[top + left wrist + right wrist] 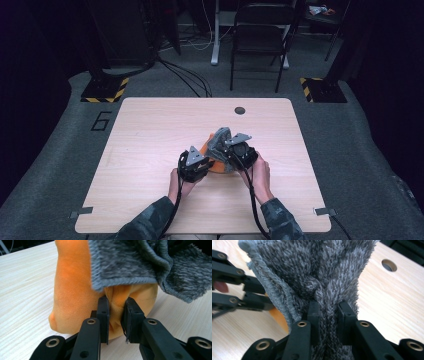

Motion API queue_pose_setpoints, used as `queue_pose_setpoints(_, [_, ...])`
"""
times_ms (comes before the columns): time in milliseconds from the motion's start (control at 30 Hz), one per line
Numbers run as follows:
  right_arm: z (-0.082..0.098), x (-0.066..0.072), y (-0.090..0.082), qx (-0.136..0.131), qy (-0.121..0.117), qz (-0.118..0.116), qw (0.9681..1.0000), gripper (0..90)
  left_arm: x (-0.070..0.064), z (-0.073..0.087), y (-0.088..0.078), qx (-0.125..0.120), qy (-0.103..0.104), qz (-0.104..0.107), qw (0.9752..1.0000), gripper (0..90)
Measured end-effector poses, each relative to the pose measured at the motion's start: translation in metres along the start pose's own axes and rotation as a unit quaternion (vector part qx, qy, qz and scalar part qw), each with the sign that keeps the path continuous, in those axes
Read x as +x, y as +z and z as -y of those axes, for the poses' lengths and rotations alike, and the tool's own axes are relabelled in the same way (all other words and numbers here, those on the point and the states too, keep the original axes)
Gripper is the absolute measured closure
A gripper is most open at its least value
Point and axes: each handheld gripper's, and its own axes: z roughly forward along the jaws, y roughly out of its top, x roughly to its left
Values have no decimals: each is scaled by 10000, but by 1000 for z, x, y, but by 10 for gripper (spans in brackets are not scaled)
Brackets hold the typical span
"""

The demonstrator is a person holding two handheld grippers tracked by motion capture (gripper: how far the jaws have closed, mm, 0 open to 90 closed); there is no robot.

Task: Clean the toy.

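The left gripper [116, 317] pinches a fold of the orange plush cloth [75, 290] between its fingers. The right gripper [328, 320] clamps the grey fuzzy cloth [312, 267], which bunches above its fingers and drapes over the orange one.

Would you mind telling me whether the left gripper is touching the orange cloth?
Touching. In the left gripper view, the left gripper has both jaws pressed on a pinched fold of the orange cloth.

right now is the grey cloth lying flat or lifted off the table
Lifted and bunched: the right gripper pinches the grey cloth, which drapes over the orange plush.
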Motion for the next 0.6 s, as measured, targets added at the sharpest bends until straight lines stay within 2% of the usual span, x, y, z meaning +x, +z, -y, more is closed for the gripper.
queue_pose_setpoints(100, [4, -6, 3, 147, 19, 8, 9999, 754, 1, 0, 0, -2, -25, 14, 10000, 764])
queue_pose_setpoints(267, [9, -17, 9, 346, 154, -143, 9992, 755, 1, 0, 1, 17, -25, 35, 10000, 764])
queue_pose_setpoints(400, [13, -23, 12, 478, 209, -209, 9984, 755, 1, 1, 1, 1, -45, 6, 10000, 764])
queue_pose_setpoints(467, [14, -24, 13, 584, 310, -225, 9976, 755, 2, 1, 1, 5, -40, 10, 10000, 764])
queue_pose_setpoints(600, [19, -29, 19, 703, 329, -204, 9968, 755, 3, 1, 1, 22, -78, 38, 10000, 763])
